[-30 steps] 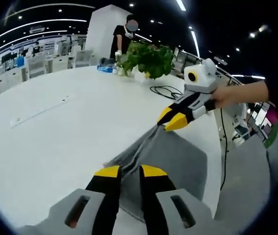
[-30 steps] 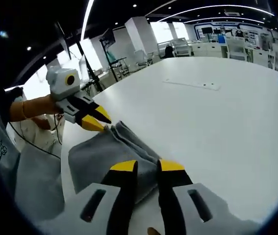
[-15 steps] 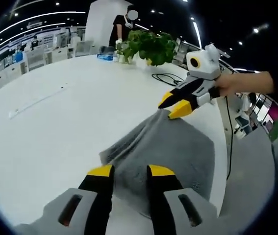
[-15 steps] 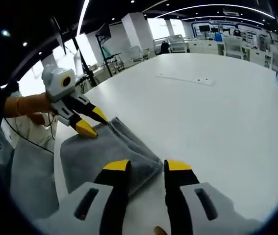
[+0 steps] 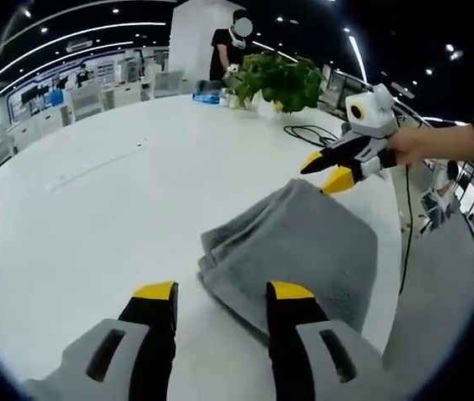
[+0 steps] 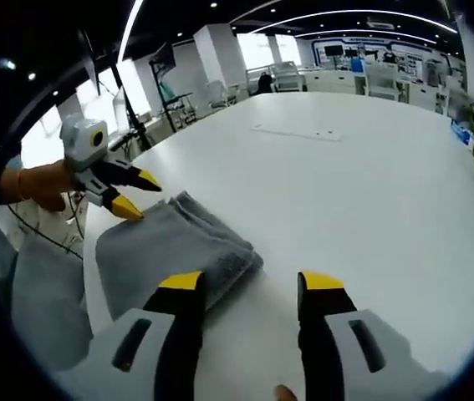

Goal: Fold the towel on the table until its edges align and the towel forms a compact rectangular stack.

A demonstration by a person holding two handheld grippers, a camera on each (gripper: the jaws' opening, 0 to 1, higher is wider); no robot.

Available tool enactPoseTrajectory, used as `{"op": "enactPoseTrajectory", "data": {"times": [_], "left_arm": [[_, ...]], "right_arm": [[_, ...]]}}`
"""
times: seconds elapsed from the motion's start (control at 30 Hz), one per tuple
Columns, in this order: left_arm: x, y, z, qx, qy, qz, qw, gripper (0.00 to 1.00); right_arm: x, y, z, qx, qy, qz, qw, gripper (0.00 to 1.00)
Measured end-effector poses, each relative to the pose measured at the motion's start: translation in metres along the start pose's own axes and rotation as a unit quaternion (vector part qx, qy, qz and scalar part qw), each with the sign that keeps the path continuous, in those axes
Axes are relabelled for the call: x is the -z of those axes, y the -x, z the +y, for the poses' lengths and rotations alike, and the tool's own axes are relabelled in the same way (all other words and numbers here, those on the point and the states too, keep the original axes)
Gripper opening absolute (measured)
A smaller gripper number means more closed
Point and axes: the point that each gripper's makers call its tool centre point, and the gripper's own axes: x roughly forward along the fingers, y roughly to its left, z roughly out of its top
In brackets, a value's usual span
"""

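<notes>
I see grey towel folded, lying flat near table edge. Left gripper jaws apart, nothing held, just short of towel. Right gripper same, jaws wide. No legible text or brands.

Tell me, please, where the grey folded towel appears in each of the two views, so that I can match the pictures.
Left gripper view: the grey folded towel lies right of centre, just beyond the open left gripper, on the white table.
Right gripper view: the towel lies lower left, beside the open right gripper.
Shared landmark: the long flat strip on the table.
</notes>
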Motion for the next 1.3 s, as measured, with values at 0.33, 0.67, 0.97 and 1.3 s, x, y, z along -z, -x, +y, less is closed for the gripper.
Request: {"op": "enactPoseTrajectory", "data": {"times": [0.33, 0.67, 0.97, 1.3], "left_arm": [[0.023, 0.020, -0.007, -0.006, 0.021, 0.004, 0.9997, 0.49], [0.049, 0.033, -0.019, -0.013, 0.009, 0.028, 0.9995, 0.50], [0.072, 0.034, -0.040, -0.004, 0.006, 0.048, 0.9988, 0.49], [0.093, 0.046, -0.054, 0.007, 0.006, 0.063, 0.9980, 0.52]], "right_arm": [[0.031, 0.017, 0.003, 0.005, 0.000, 0.020, 0.9998, 0.47], [0.054, 0.022, 0.016, 0.001, -0.012, 0.027, 0.9996, 0.48], [0.076, 0.022, 0.041, -0.011, 0.002, 0.048, 0.9988, 0.46], [0.094, 0.034, 0.051, -0.012, 0.019, 0.064, 0.9977, 0.46]]}}
